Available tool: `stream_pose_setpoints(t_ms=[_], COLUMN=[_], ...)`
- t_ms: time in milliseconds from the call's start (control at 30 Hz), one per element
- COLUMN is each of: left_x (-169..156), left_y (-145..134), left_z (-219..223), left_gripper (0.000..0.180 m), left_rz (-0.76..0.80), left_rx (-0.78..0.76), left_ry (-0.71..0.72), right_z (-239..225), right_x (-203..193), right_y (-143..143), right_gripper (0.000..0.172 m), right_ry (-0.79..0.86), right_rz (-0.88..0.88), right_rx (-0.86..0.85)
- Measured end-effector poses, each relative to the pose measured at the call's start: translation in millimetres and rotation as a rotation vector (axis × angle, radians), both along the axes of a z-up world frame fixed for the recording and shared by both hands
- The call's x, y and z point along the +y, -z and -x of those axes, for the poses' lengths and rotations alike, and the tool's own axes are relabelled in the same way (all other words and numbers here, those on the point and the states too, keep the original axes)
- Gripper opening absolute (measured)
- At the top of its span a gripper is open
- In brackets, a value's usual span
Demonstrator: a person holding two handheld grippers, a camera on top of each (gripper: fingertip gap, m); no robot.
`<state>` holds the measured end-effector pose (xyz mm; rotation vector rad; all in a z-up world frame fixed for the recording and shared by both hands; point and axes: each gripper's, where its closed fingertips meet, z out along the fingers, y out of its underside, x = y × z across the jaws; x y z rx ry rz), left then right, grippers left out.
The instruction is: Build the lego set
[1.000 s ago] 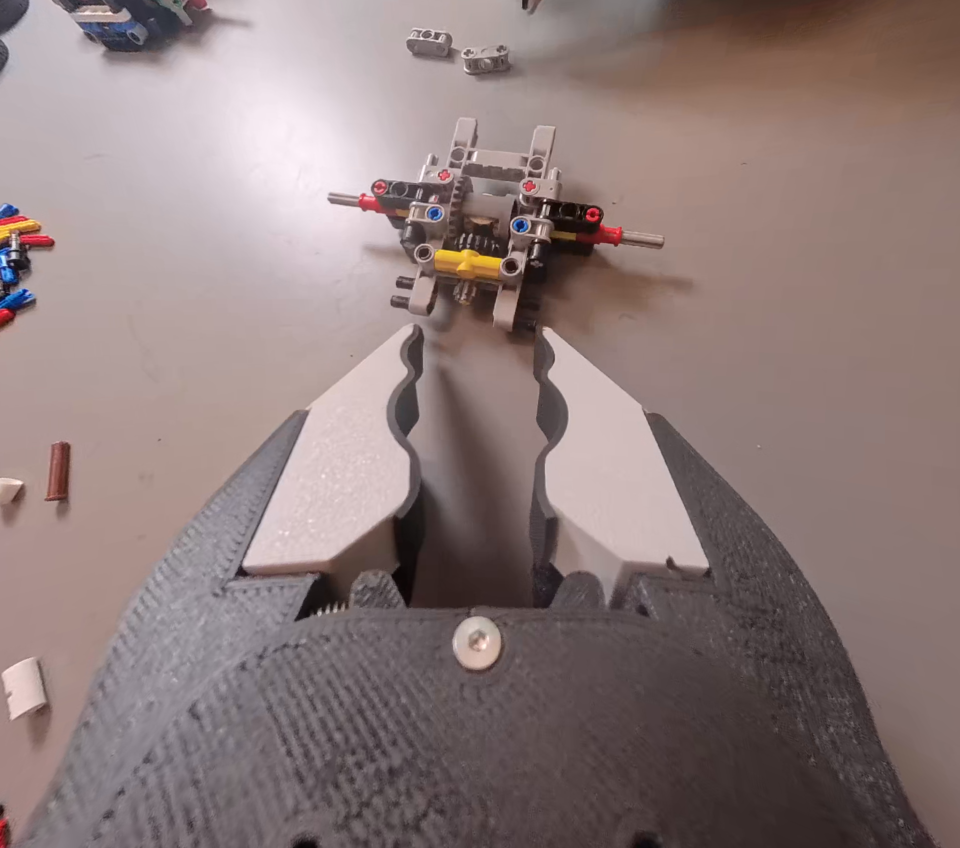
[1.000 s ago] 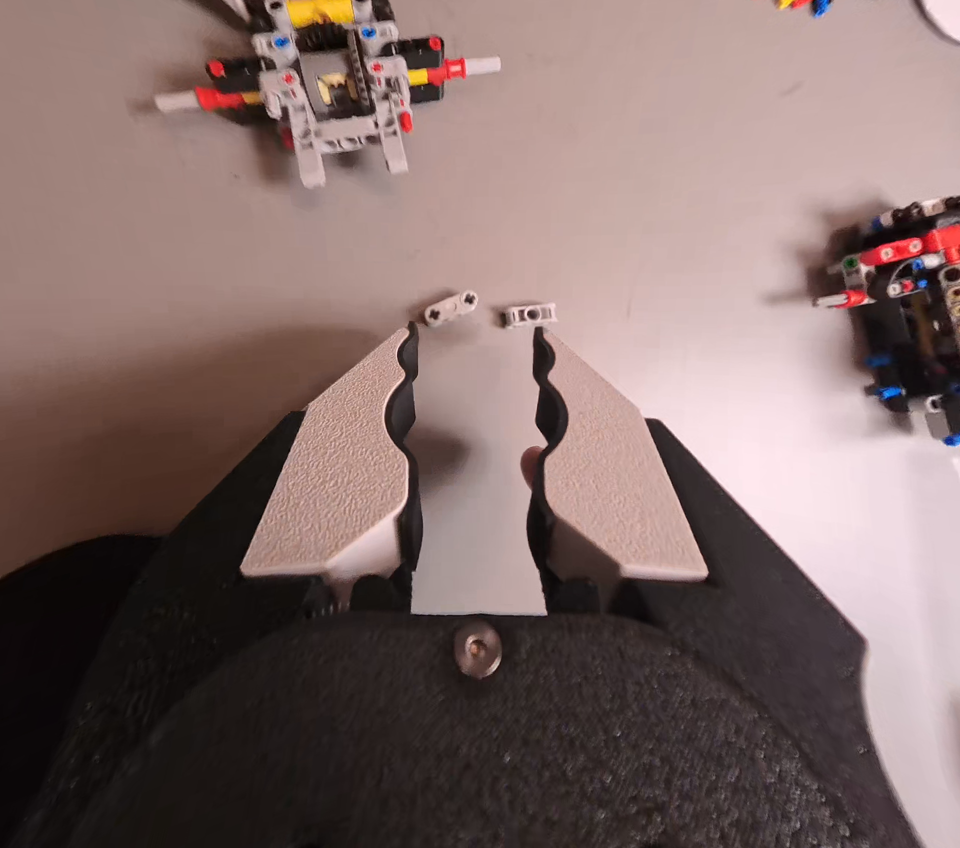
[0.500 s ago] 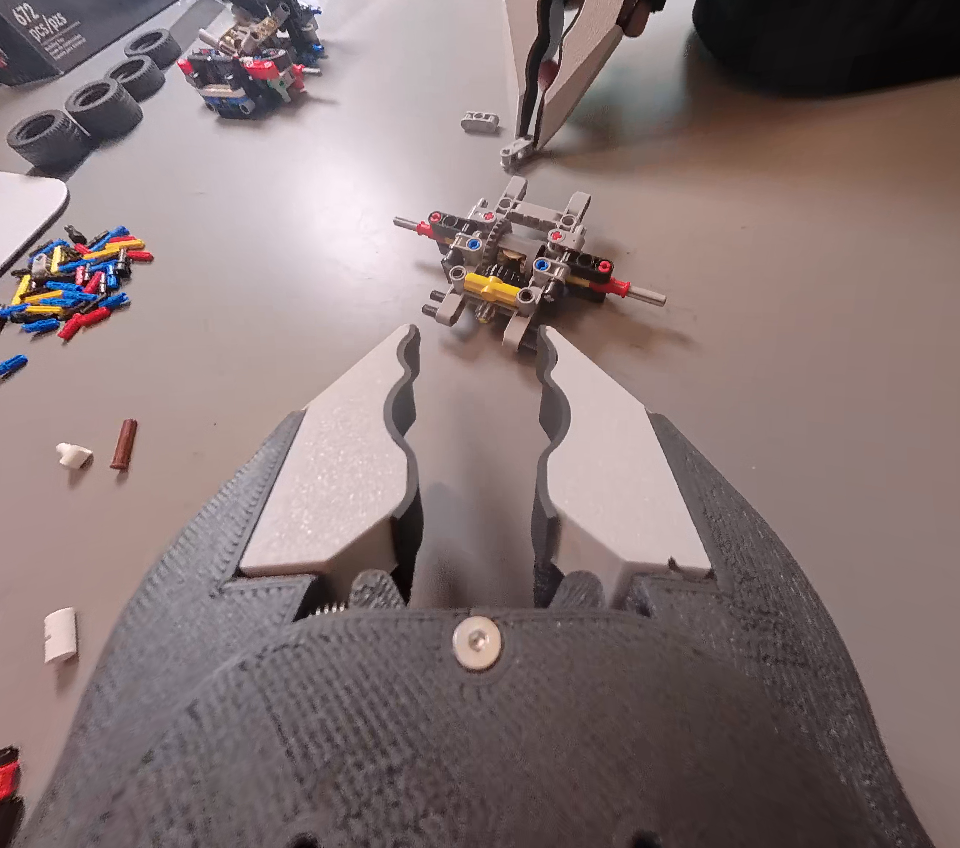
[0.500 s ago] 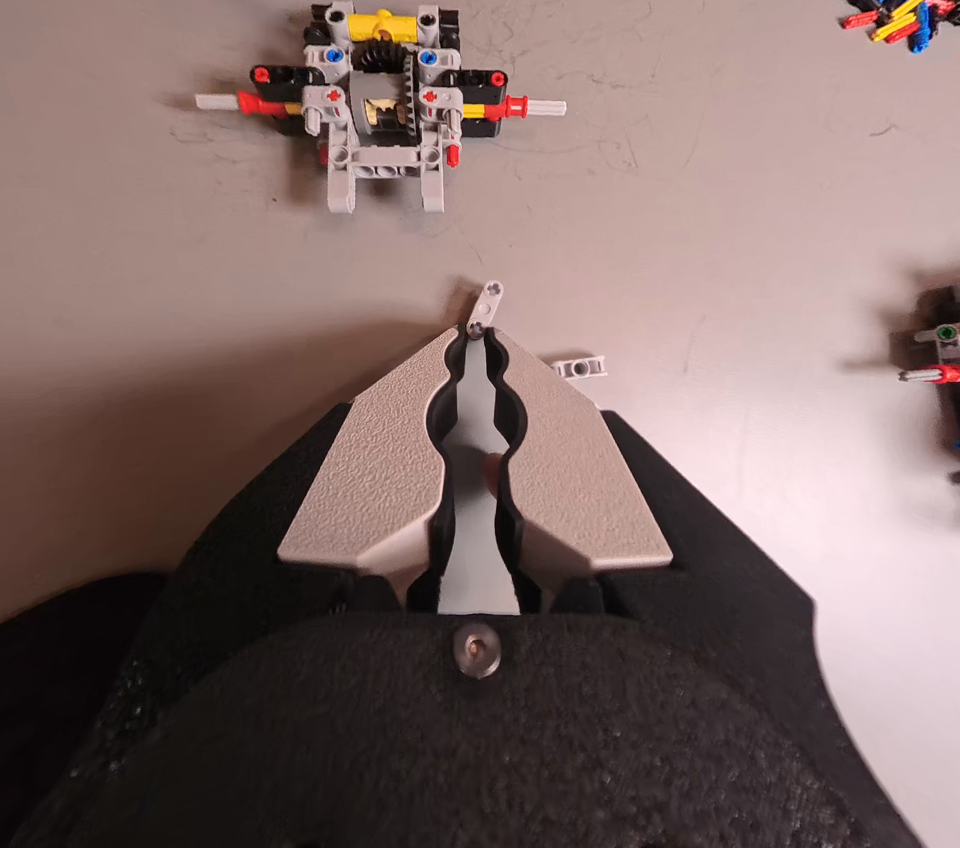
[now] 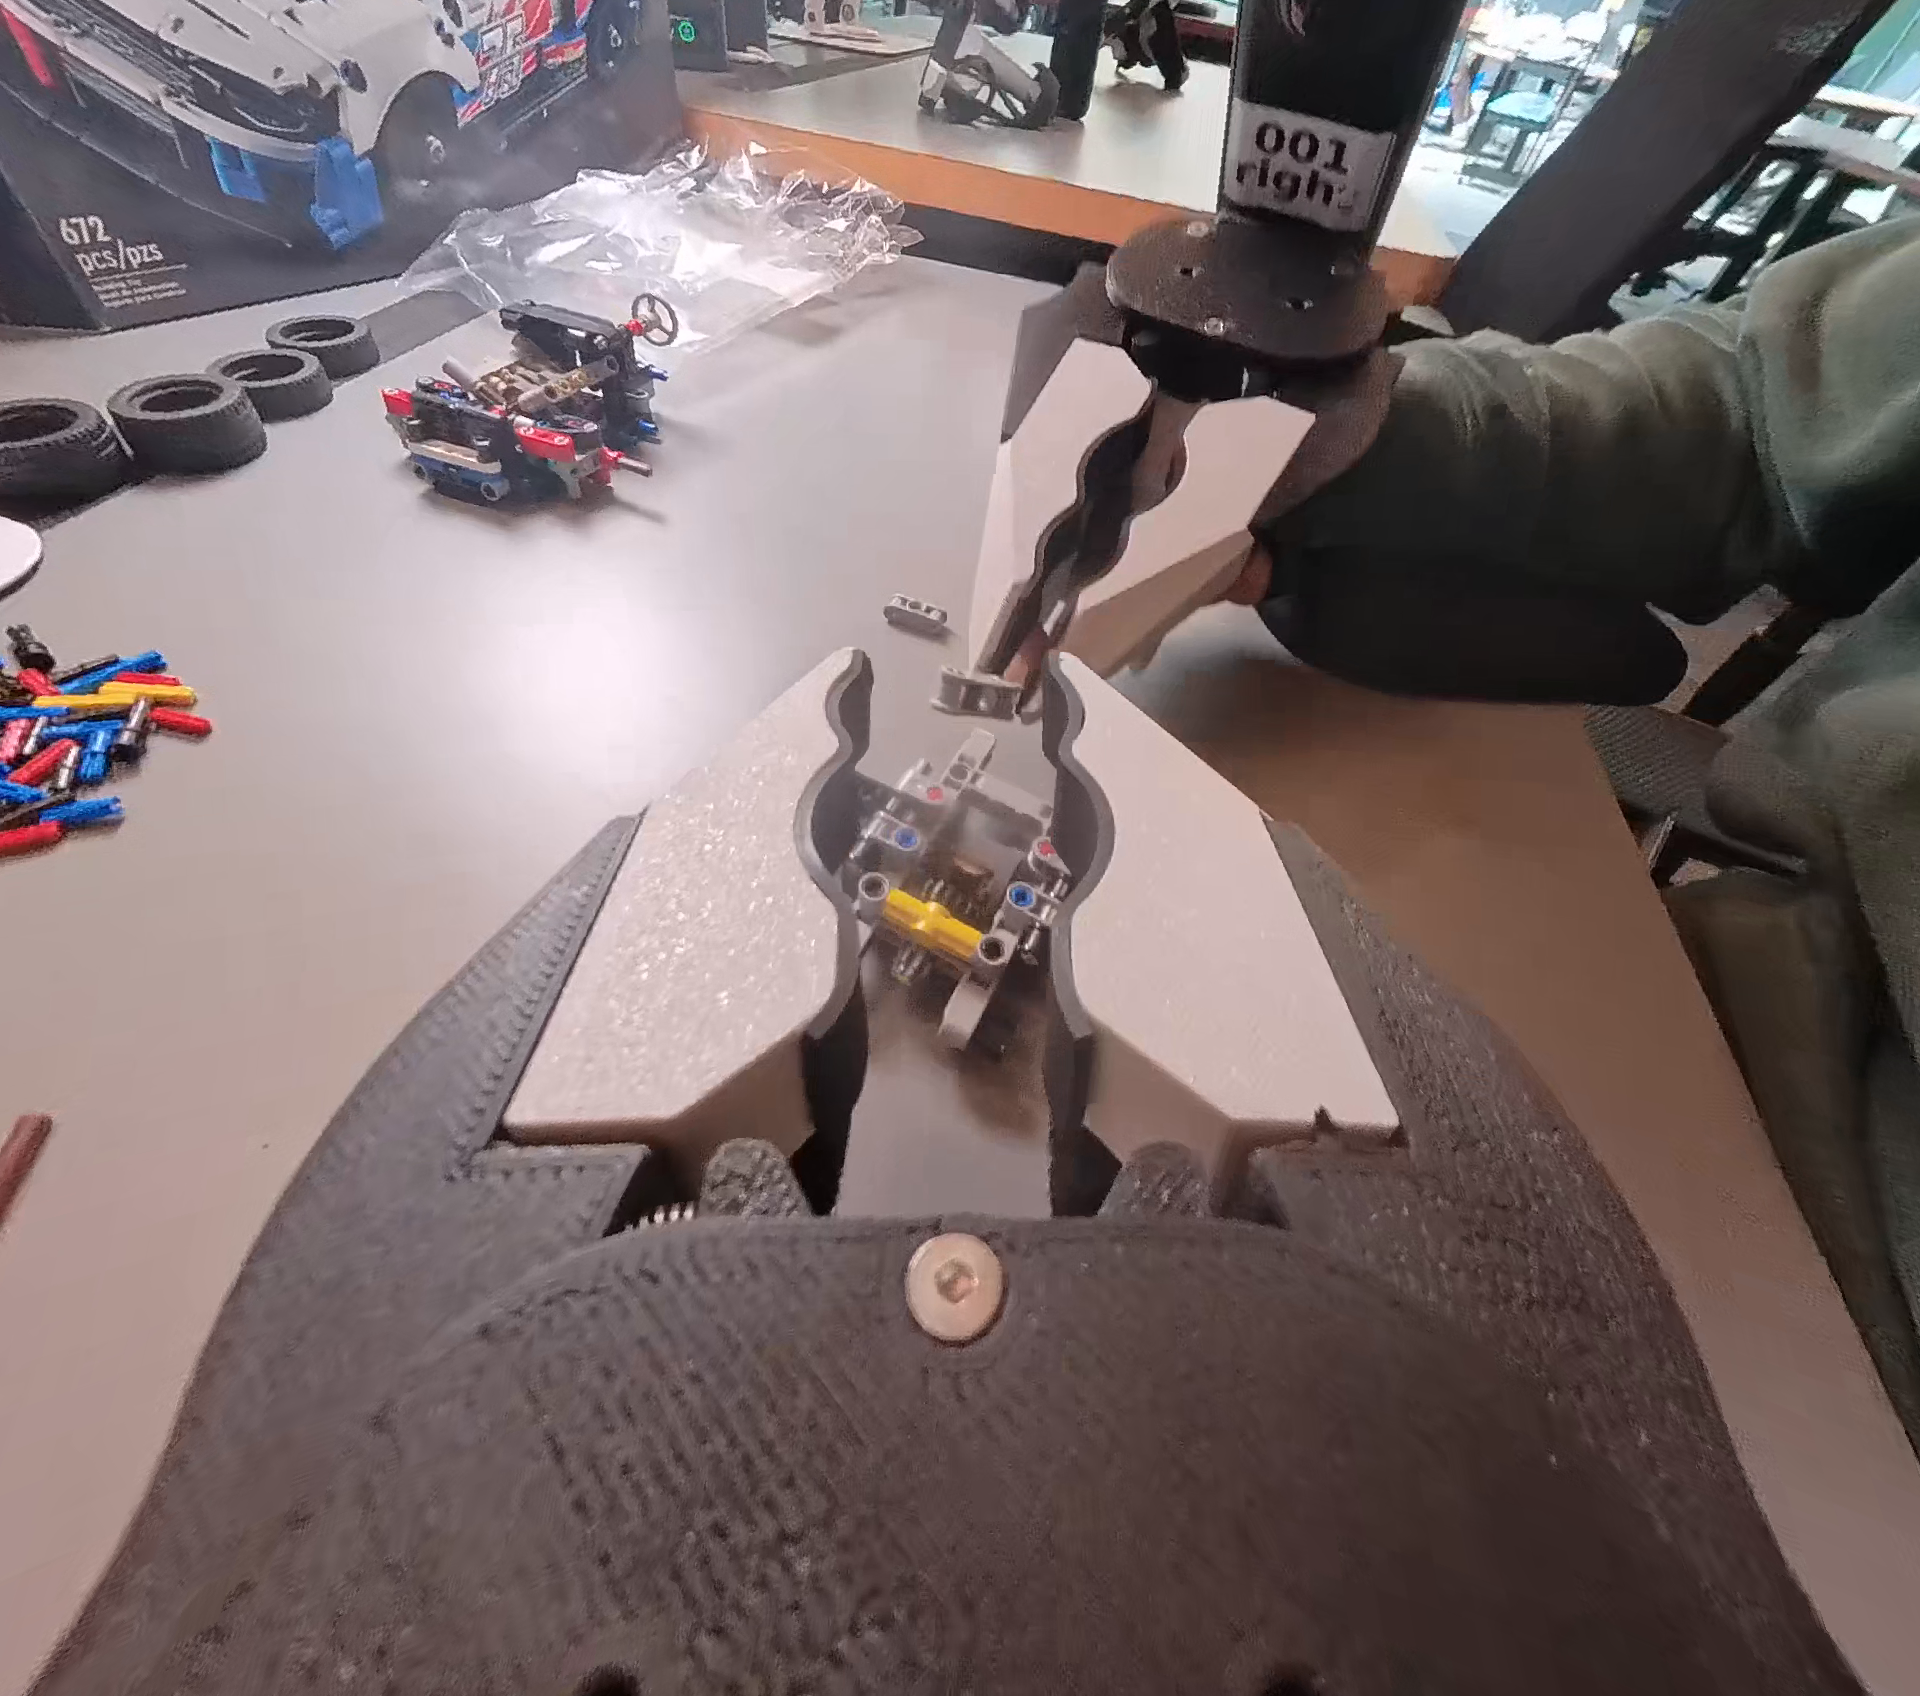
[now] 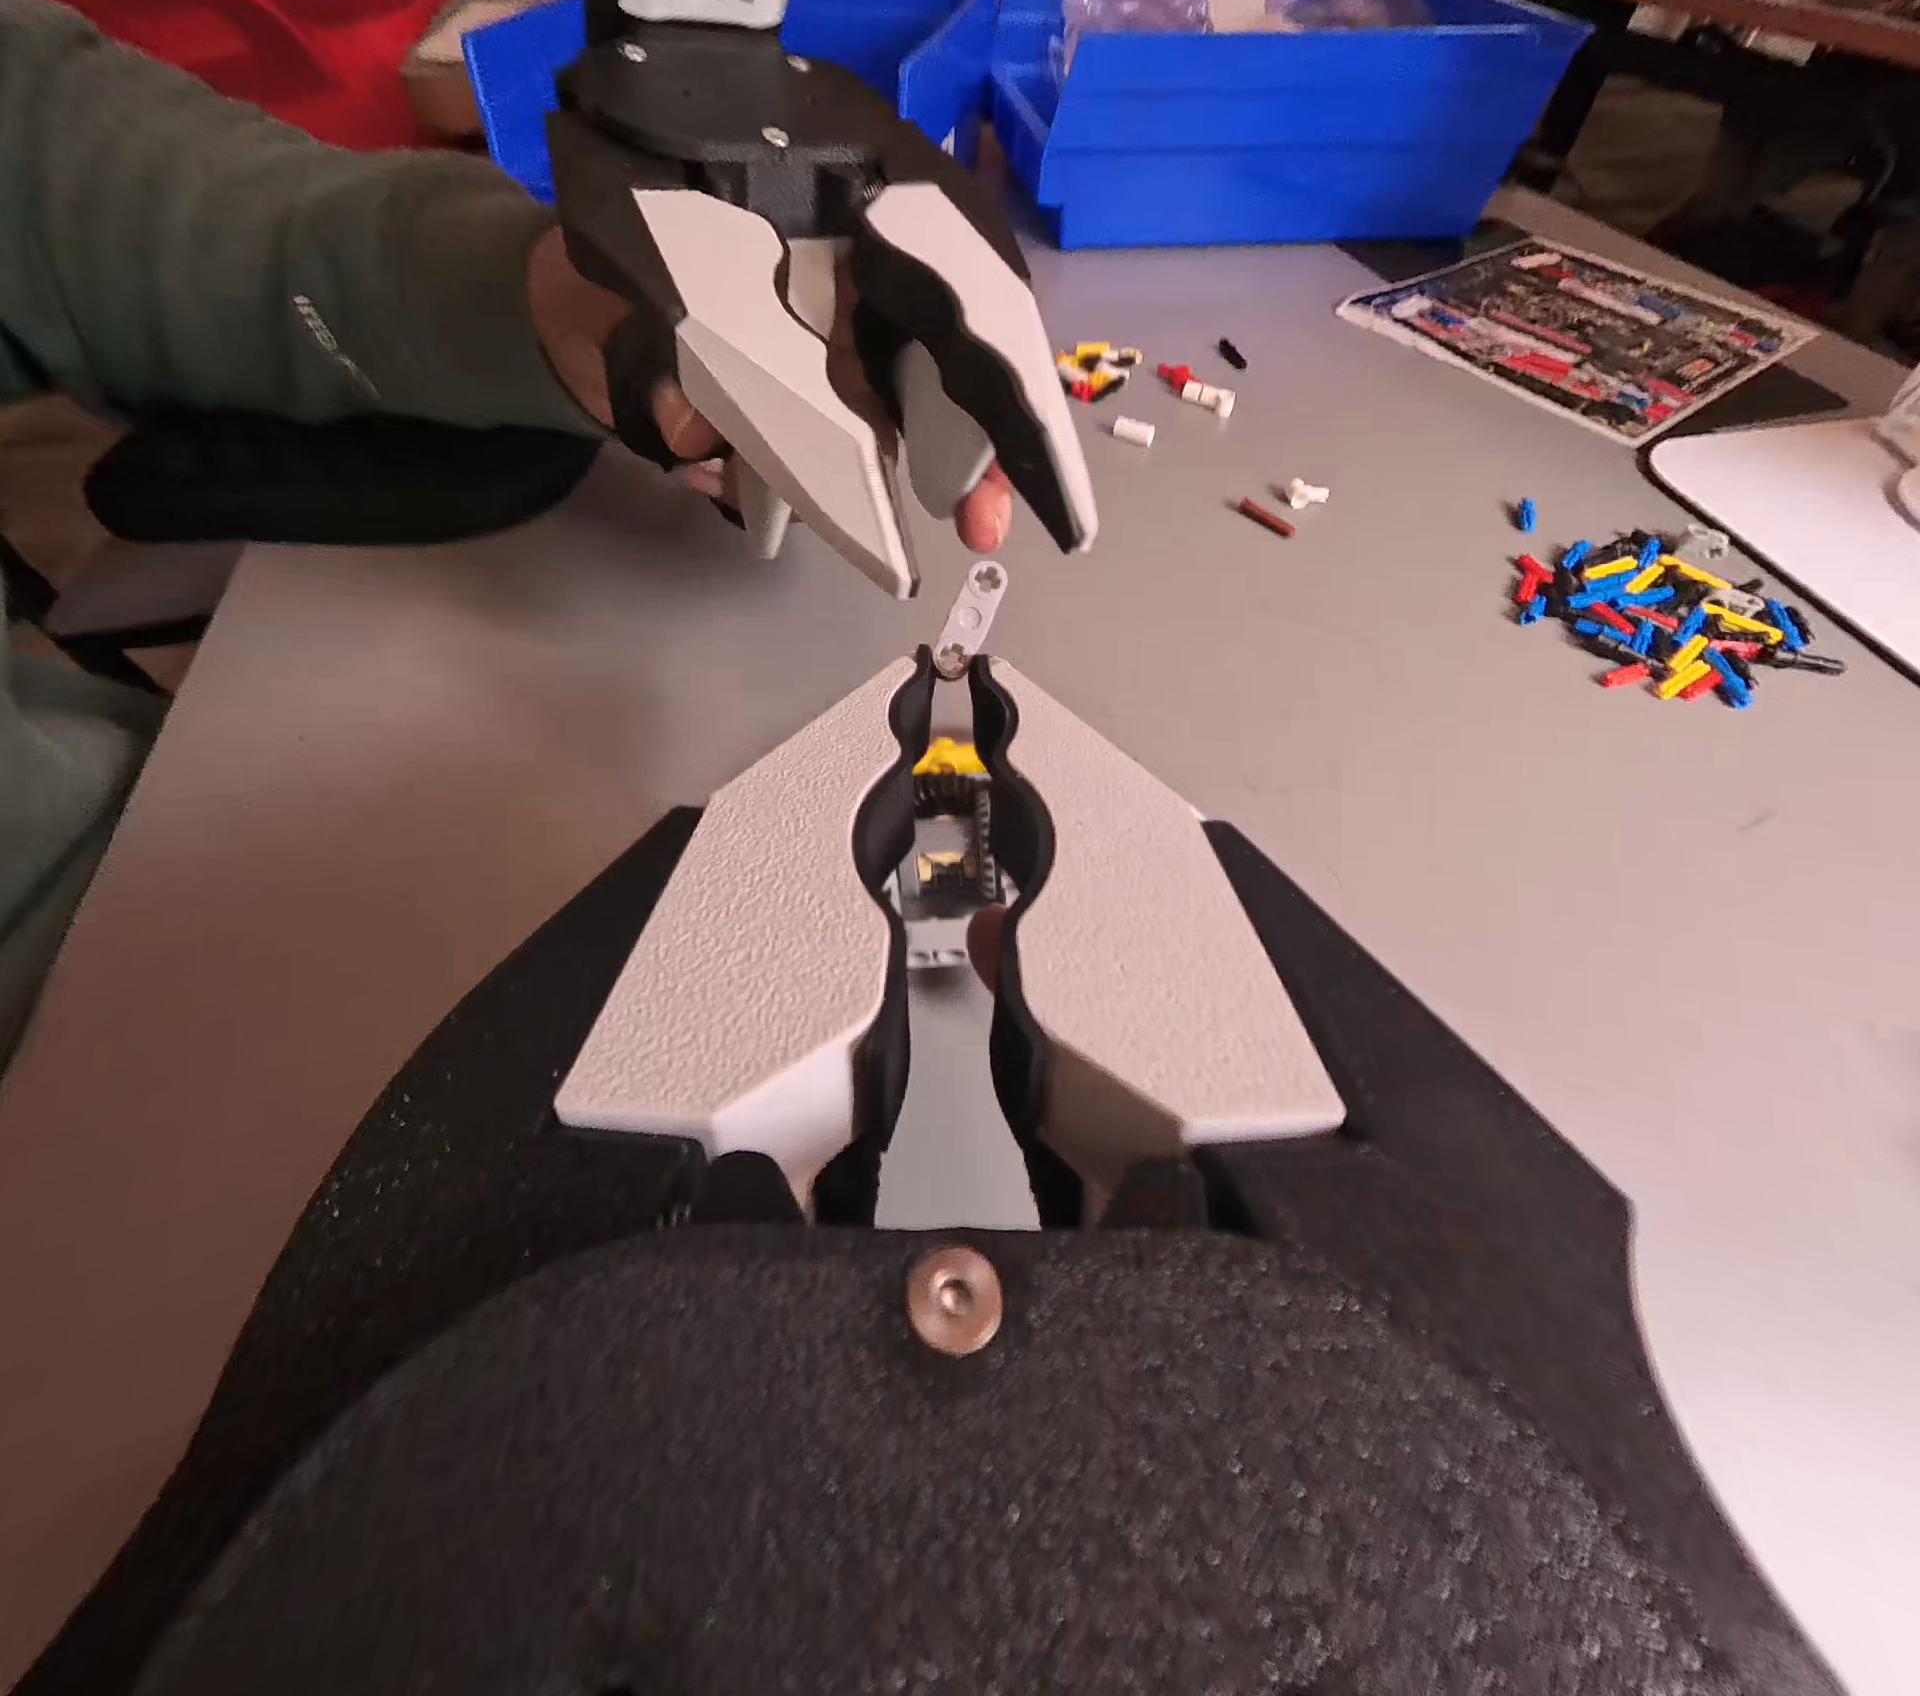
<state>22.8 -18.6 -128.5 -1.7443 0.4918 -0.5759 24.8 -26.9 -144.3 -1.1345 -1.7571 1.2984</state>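
Note:
My right gripper [image 6: 951, 664] is shut on one end of a small flat grey connector piece [image 6: 971, 612], which sticks out beyond its tips, held in the air. In the left wrist view the right gripper [image 5: 1023, 659] holds that piece [image 5: 977, 690] just in front of my left fingertips. My left gripper [image 5: 956, 680] is open and empty; in the right wrist view it [image 6: 992, 566] hangs just behind the piece, not touching it. A grey, black and yellow gear assembly [image 5: 956, 857] lies on the table below, seen between the fingers in both views [image 6: 951, 867]. A second grey connector [image 5: 917, 607] lies on the table.
A partly built car chassis [image 5: 530, 410], several tyres [image 5: 187, 420], a set box [image 5: 312, 15] and a plastic bag [image 5: 665, 233] stand at the far left. A pile of coloured pins [image 6: 1662, 618], a booklet [image 6: 1579, 337] and blue bins [image 6: 1278, 98] lie beyond. Both grippers' tips are close together, under 4 cm apart.
My right gripper shut on the grey connector on the table and lifted it. Both grippers rose and tilted up toward each other. My left jaws narrowed a little but stay open.

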Motion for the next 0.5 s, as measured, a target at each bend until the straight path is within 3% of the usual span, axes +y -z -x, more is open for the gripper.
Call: stream_pose_setpoints(t_ms=[133,367,500], left_x=[7.3,-1.7,-7.1], left_y=[-2.0,1.8,4.6], left_z=[-4.5,-13.0,-9.9], left_gripper=[0.029,0.012,0.008], left_rz=[0.001,0.051,0.054], left_rx=[0.027,-0.169,-0.161], left_ry=[0.035,0.128,0.135], right_z=[-0.4,-3.4,-1.0], right_x=[2.1,-1.0,-2.9], right_y=[-9.1,-6.5,-1.4], right_gripper=[0.005,0.005,0.005], right_ry=[0.016,0.002,-0.002], right_rz=[0.025,-0.06,-0.086], right_rx=[0.08,0.117,0.1])
